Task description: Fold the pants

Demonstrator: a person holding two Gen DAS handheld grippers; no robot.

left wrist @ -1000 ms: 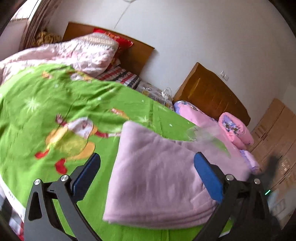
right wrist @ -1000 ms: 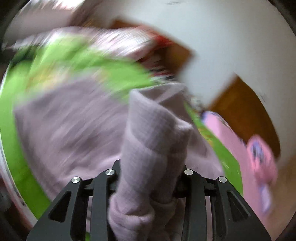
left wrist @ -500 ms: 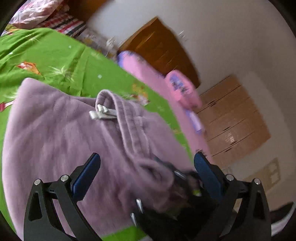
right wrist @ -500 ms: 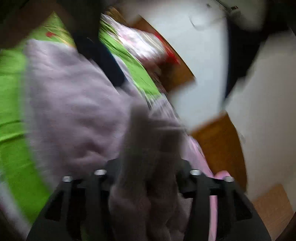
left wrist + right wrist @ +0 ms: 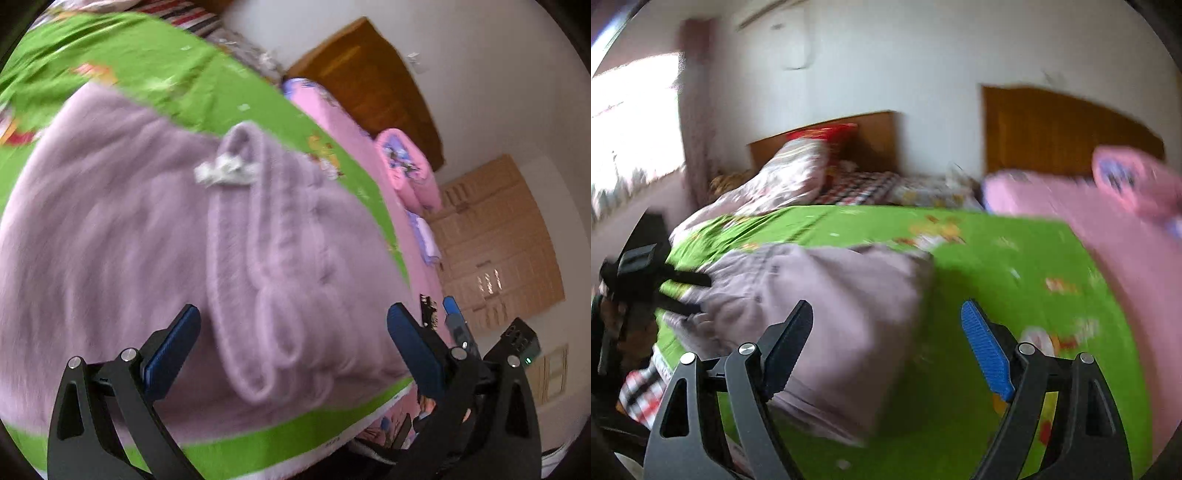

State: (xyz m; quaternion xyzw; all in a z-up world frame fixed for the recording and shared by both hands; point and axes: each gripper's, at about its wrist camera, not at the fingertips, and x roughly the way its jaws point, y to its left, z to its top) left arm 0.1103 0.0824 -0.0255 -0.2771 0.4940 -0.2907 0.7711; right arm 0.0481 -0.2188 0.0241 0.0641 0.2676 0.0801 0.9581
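Your left hand-held gripper hangs wide open over the folded lilac pants on the green bedsheet; your right hand-held gripper is spread open too, holding nothing.

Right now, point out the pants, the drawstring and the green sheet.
pants [image 5: 110, 236]: left wrist view, flat folded body.
drawstring [image 5: 225, 171]: left wrist view, white knot at waistband.
green sheet [image 5: 1027, 266]: right wrist view, bare stretch.

Bed under green cartoon-print sheet. Folded lilac pants lie flat on sheet near its front edge, waistband up. Pink-white quilt bunched at headboard end. Pink bed alongside.
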